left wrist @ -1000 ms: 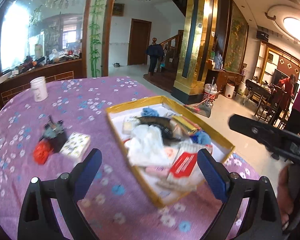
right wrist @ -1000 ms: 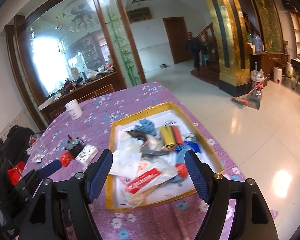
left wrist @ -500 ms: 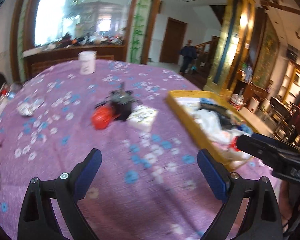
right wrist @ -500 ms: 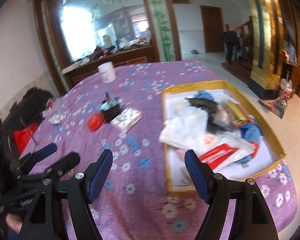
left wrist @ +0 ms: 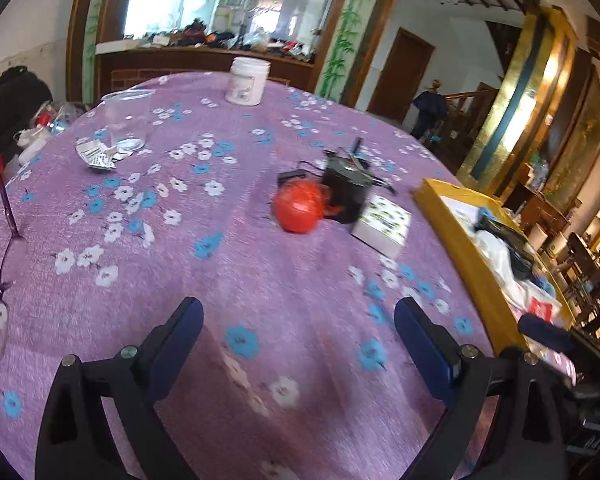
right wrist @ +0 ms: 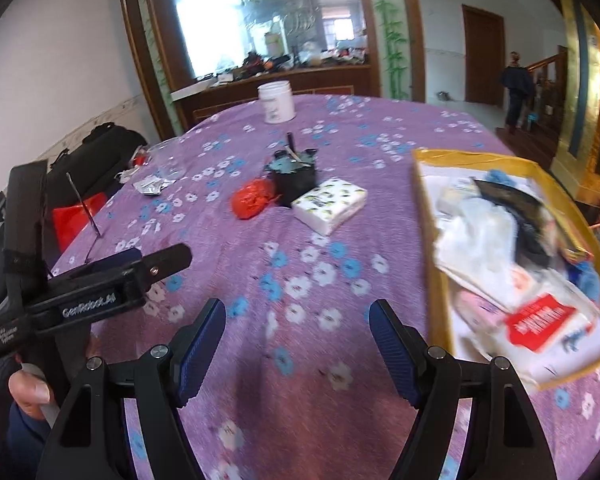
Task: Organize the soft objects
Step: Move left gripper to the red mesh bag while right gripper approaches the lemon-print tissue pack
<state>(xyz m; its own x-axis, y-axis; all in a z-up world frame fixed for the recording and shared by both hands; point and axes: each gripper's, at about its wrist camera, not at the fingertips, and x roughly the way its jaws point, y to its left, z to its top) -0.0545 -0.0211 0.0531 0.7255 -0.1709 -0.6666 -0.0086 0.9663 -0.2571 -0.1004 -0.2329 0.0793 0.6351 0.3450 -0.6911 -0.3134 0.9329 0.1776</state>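
Since the earlier frames both grippers had swung left, away from the yellow tray [right wrist: 428,240] of soft packets [right wrist: 484,240], which now lay at the right edge. The left gripper [left wrist: 296,340] and right gripper [right wrist: 298,338] hung wide, empty, over the purple tablecloth [left wrist: 220,264]. Beyond sat a tissue pack [right wrist: 330,204], a red bag [right wrist: 252,200] and a white jar [right wrist: 276,102].

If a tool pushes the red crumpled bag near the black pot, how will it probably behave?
The red crumpled bag looks like thin plastic, so it is probably light and would likely slide or squash rather than resist. Its rounded bunch might roll slightly against the black pot beside it.
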